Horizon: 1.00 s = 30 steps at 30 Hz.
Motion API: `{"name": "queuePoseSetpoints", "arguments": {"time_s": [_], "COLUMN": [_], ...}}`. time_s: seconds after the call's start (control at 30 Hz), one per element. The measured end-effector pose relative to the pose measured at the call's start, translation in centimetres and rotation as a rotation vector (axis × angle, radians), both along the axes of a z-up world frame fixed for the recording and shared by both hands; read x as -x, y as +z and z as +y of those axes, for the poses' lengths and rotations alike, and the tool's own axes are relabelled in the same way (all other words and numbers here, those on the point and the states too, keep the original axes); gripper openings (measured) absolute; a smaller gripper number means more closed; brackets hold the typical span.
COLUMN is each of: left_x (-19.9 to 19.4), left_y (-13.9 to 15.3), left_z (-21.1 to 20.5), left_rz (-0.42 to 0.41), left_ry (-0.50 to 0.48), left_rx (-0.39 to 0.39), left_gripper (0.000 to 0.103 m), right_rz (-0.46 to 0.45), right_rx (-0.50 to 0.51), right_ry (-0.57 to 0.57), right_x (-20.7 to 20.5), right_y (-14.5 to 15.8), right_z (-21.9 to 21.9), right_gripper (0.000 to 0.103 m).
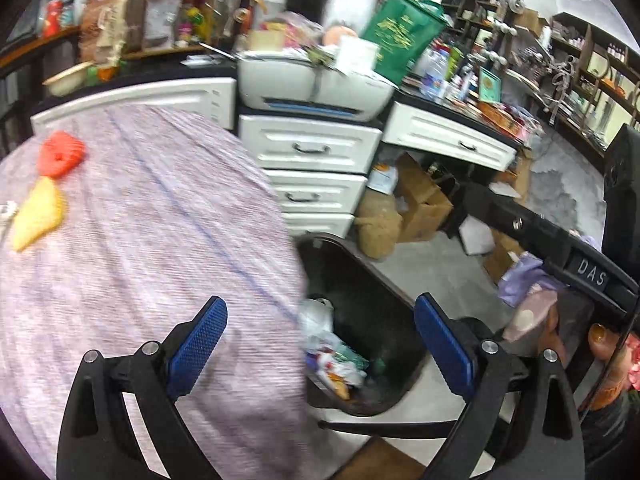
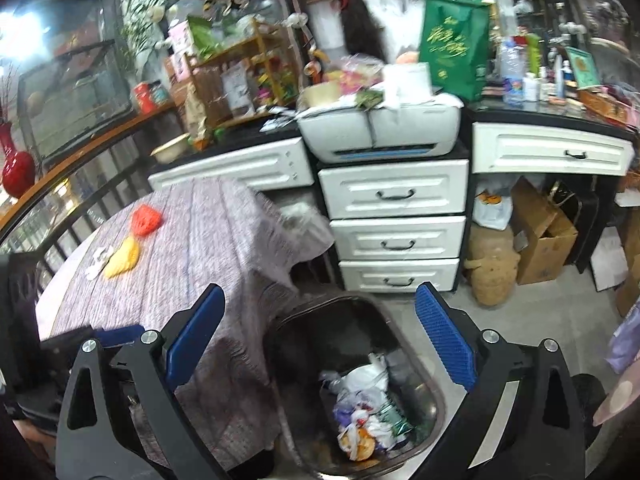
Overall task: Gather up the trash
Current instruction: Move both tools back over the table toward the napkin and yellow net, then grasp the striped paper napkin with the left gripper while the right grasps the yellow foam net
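Both claws hang spread wide and empty: left claw at the table edge, right claw over the bin. Left of that bin, far up the table, lie the orange scrap, yellow scrap and white scrap; left claw sits nearer.

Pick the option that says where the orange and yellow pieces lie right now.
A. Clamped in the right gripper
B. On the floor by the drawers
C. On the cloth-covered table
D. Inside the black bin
C: the orange piece and yellow piece rest on the cloth-covered table, apart from the black bin, and the right gripper is open with nothing in it.
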<state>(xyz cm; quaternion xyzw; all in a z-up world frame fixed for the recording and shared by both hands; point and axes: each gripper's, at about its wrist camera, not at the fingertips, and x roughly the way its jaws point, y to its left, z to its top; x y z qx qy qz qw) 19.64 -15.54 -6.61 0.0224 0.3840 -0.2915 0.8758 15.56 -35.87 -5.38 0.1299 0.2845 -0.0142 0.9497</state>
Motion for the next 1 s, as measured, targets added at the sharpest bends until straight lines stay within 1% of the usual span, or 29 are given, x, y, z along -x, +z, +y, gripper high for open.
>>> {"name": "queuePoseSetpoints", "arguments": {"time_s": [0.13, 0.33, 0.53, 0.57, 0.63, 0.67, 0.7, 0.73, 0.77, 0.87, 1.0], "left_x": [-0.4, -1.9, -3.8, -4.4, -5.5, -6.3, -7.4, -8.1, -9.1, -11.7, -15.5], "left_y": [0.3, 0.3, 0.8, 0.8, 0.9, 0.9, 0.8, 0.8, 0.8, 0.7, -0.2], "left_z": [3.2, 9.4, 17.2, 18.6, 21.0, 22.2, 23.5, 24.3, 25.2, 26.4, 26.5], "left_rz": [-0.032, -0.035, -0.047, -0.050, -0.053, -0.049, -0.038, -0.031, -0.024, -0.006, 0.016], "left_ry": [0.067, 0.204, 0.356, 0.384, 0.439, 0.465, 0.491, 0.505, 0.520, 0.512, 0.503], "left_rx": [-0.020, -0.053, -0.094, -0.107, -0.132, -0.135, -0.133, -0.132, -0.130, -0.131, -0.162], "left_gripper": [0.093, 0.093, 0.093, 0.092, 0.086, 0.084, 0.080, 0.075, 0.073, 0.073, 0.073], "right_rz": [0.028, 0.067, 0.104, 0.107, 0.115, 0.119, 0.124, 0.133, 0.143, 0.173, 0.201], "right_rx": [0.014, 0.037, 0.045, 0.046, 0.049, 0.051, 0.052, 0.055, 0.054, 0.043, 0.085], "right_ry": [0.064, 0.191, 0.337, 0.353, 0.397, 0.416, 0.434, 0.452, 0.467, 0.521, 0.578], "right_x": [-1.5, -4.3, -7.6, -7.9, -9.0, -9.5, -10.1, -10.8, -11.4, -13.4, -16.1], "right_y": [0.0, -0.2, -0.3, -0.4, -0.4, -0.3, -0.4, -0.5, -0.5, -0.7, -1.2], "right_z": [2.4, 7.3, 13.0, 13.7, 15.6, 16.5, 17.3, 18.3, 19.2, 21.9, 25.7], "right_gripper": [0.094, 0.094, 0.094, 0.094, 0.094, 0.094, 0.094, 0.094, 0.094, 0.094, 0.094]}}
